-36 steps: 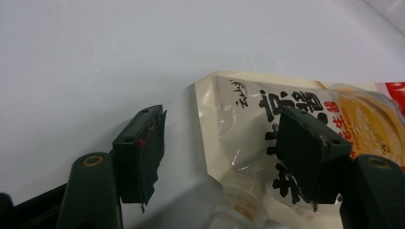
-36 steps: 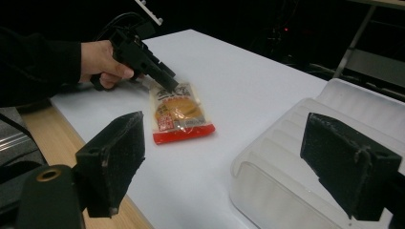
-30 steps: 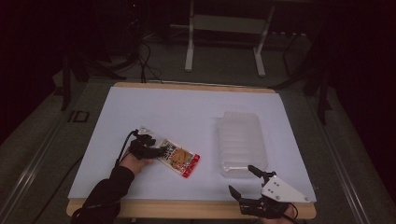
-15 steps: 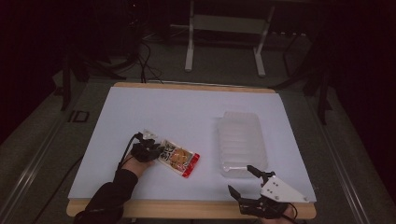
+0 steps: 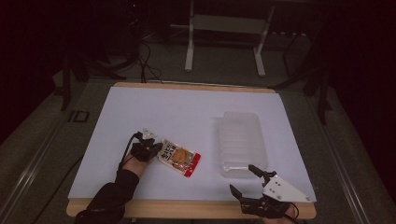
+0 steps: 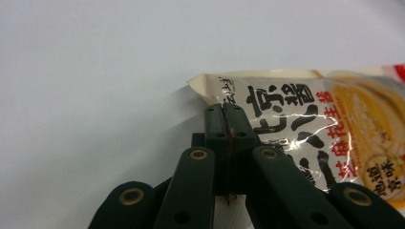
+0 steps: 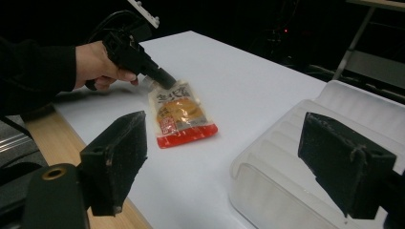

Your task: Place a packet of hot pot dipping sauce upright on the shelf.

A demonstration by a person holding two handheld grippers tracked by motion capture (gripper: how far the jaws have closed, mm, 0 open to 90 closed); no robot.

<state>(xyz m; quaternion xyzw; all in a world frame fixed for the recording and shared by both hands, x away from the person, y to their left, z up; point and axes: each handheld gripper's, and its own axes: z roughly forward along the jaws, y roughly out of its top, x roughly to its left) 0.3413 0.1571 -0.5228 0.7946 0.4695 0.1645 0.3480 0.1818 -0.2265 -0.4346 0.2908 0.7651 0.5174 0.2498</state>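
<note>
Left gripper (image 5: 156, 148) clamped on snack packet's (image 5: 180, 157) corner, near left on white table (image 5: 187, 112), right gripper (image 5: 246, 179) jaws apart near-right, clear plastic container (image 5: 241, 142) beside it, contents indiscernible.

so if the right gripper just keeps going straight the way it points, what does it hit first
Probably the near end of the clear plastic container. In the high view the open right gripper sits just short of it, and the right gripper view has the container under its right jaw. Depth is unclear; the snack packet lies further off.
</note>
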